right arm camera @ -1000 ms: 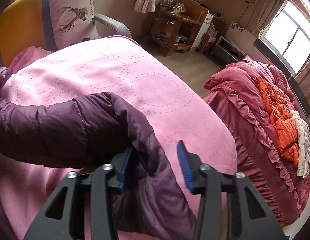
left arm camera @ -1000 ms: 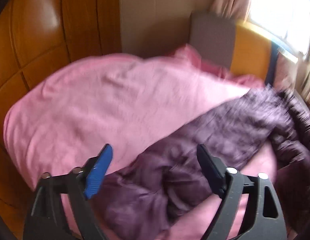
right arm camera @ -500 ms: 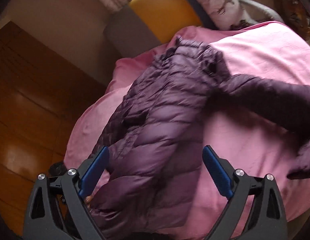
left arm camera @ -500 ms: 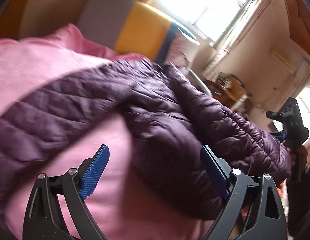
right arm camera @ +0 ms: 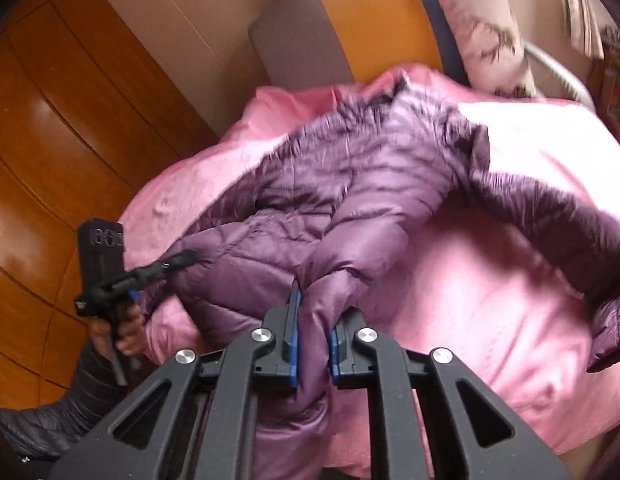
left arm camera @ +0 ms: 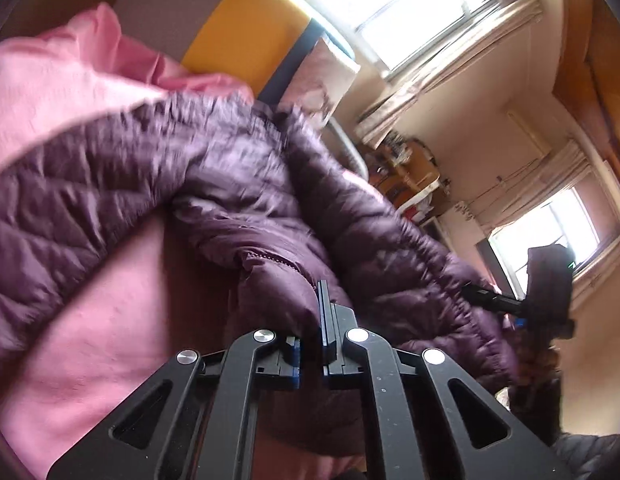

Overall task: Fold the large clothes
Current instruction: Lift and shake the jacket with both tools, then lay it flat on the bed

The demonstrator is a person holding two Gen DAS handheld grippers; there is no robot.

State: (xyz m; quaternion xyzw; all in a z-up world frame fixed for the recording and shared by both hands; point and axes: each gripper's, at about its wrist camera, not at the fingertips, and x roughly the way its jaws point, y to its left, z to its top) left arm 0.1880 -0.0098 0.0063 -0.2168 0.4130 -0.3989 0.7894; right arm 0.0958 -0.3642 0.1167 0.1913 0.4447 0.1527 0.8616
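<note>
A purple quilted down jacket (left arm camera: 250, 184) lies spread on a pink blanket (left arm camera: 110, 320), collar toward the headboard and one sleeve (right arm camera: 550, 216) stretched out to the right. My left gripper (left arm camera: 323, 292) is at the jacket's near hem and its jaws are closing, with a fold of hem pinched between the pads. My right gripper (right arm camera: 316, 308) is closing its jaws on the jacket (right arm camera: 350, 184) at another part of the hem, fabric bunched between its blue pads. Each view shows the other gripper at the hem: the right gripper (left arm camera: 470, 289), the left gripper (right arm camera: 186, 258).
A wooden wardrobe (right arm camera: 50, 120) stands left of the bed. The yellow and grey headboard (right arm camera: 370, 24) carries a deer-print pillow (right arm camera: 482, 32). Bright windows (left arm camera: 410, 8) and a cluttered desk (left arm camera: 410, 176) lie beyond the bed. A person's hand (right arm camera: 126, 328) grips the left tool.
Both grippers stood wide open over the jacket half a second ago and have now closed on its near hem. Earlier still, the right gripper let go of a sleeve and swung round.
</note>
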